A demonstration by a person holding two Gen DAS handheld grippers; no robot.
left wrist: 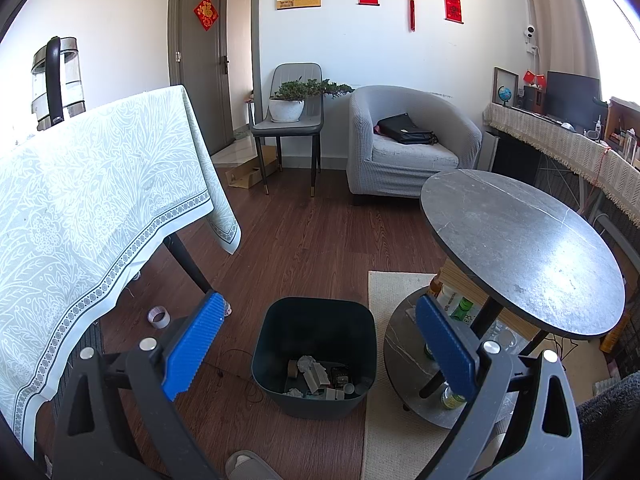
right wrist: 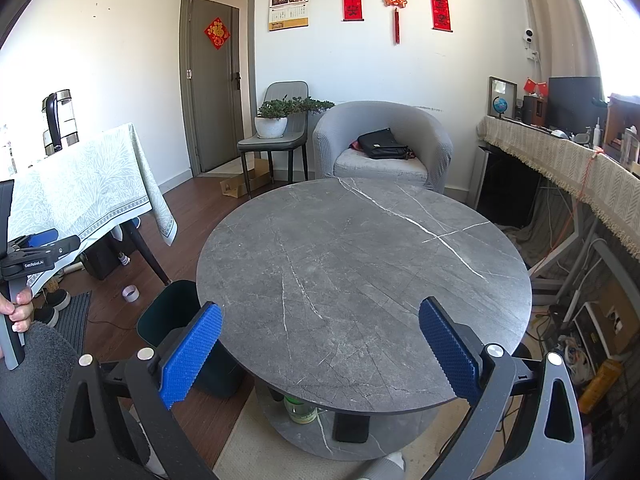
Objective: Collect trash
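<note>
Left tool [left wrist: 320, 334] spread wide, blue pads [left wrist: 192, 346] far apart, nothing between. Right tool [right wrist: 320, 344] likewise spread, gripping nothing. Left hand [right wrist: 18, 312] wrapped around its tool's handle.

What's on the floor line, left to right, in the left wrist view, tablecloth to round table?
Tablecloth-covered table → tape roll → dark trash bin with scraps inside → beige rug → round marble table. The left gripper hangs open above the bin.
</note>
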